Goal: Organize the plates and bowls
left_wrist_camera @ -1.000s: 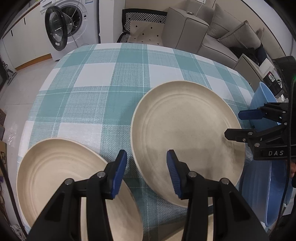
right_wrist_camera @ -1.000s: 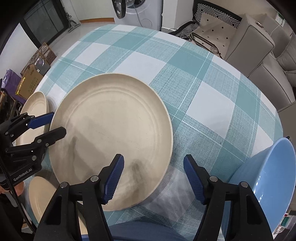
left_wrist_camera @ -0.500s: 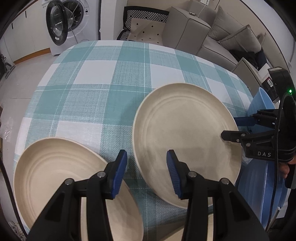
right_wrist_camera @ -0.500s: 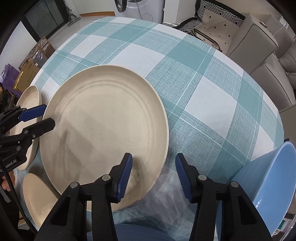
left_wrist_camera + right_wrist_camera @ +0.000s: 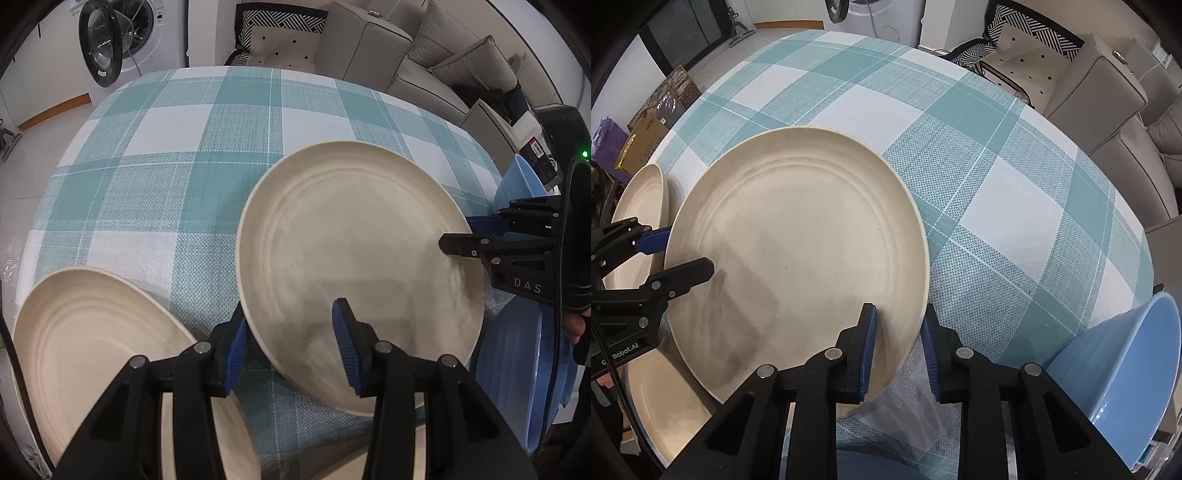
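Two hand-held grippers work the large round cream plate [image 5: 798, 251], which sits at the centre of the right wrist view and centre-right of the left wrist view, on the teal-and-white checked tablecloth [image 5: 177, 155] covering the counter. My right hand-held gripper [image 5: 897, 343] has just been closing; its blue pads straddle the plate's near right rim, one pad over the face, one outside the edge, and they look to be pinching it, so I read this as a grip on the rim. My left hand-held gripper [image 5: 291, 347] stands partly open around the opposite rim, one pad seeming to lie against the outer edge, the other standing clear above the face; I see no clamping there.

I judge the plate stiff, matte, probably light plastic or bamboo fibre, not very slippery. Its thin raised rim is the only place to hold, and a one-sided pinch will probably let it sag, so I favour support from both sides.

Around it: a second cream plate [image 5: 96, 339] lies lower left in the left view, near my left pads, with a third cream plate [image 5: 661, 398] at the lower left of the right view. A glossy blue bowl [image 5: 1123, 376] stands lower right, close to my right hand-held gripper and likely in the way of any swing outward. Sofas and a washing machine stand well beyond the counter.
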Available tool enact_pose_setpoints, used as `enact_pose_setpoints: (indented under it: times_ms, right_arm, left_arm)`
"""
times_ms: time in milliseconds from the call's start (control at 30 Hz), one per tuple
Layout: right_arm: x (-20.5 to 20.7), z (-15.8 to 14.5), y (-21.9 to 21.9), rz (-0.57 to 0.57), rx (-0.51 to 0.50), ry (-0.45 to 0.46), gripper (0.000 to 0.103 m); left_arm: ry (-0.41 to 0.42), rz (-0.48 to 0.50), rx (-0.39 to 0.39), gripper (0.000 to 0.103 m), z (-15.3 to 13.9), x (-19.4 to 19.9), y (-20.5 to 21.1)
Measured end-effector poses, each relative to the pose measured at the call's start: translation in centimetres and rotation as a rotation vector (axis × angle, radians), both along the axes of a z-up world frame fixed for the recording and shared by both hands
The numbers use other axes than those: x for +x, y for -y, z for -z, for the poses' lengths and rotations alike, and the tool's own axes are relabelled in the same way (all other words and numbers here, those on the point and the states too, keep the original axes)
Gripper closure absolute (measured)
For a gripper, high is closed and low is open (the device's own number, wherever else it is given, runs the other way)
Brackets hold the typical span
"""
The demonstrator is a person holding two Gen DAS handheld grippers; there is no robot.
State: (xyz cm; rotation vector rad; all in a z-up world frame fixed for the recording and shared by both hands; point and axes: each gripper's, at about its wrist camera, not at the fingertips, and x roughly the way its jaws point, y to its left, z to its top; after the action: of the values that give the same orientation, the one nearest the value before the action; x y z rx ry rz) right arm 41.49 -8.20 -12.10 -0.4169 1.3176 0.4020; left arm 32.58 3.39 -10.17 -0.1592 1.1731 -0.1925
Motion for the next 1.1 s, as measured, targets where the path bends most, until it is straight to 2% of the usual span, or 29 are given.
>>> enact_pose_setpoints:
  times_ms: [300,367,400,533,633,1100]
  right_arm:
    - [-0.1,0.0,0.0,0.002,-0.003,-0.005,0.079]
    - [0.0,-0.1,0.1,0.003,-0.004,0.001,0.08]
    - [-0.1,-0.1,0.1,0.005,-0.008,0.006,0.08]
    - [-0.4,-0.4,0.3,0.016,-0.017,0.033,0.087]
    - [-0.5,-0.7,0.4,0.024,-0.016,0.044,0.087]
    - [-1.4,-2.2,0.7,0.026,-0.003,0.078,0.088]
  left_arm:
    - [-0.005,0.009,0.004,0.06,0.0,-0.3,0.1]
    - [0.001,0.003,0.01,0.063,0.0,-0.3,0.1]
    - [0.007,0.001,0.026,0.068,0.0,-0.4,0.1]
    - [0.013,0.001,0.039,0.073,0.0,-0.5,0.2]
    - [0.02,-0.001,0.034,0.074,-0.2,-0.5,0.2]
    - [0.05,-0.024,0.019,0.074,-1.4,-0.8,-0.6]
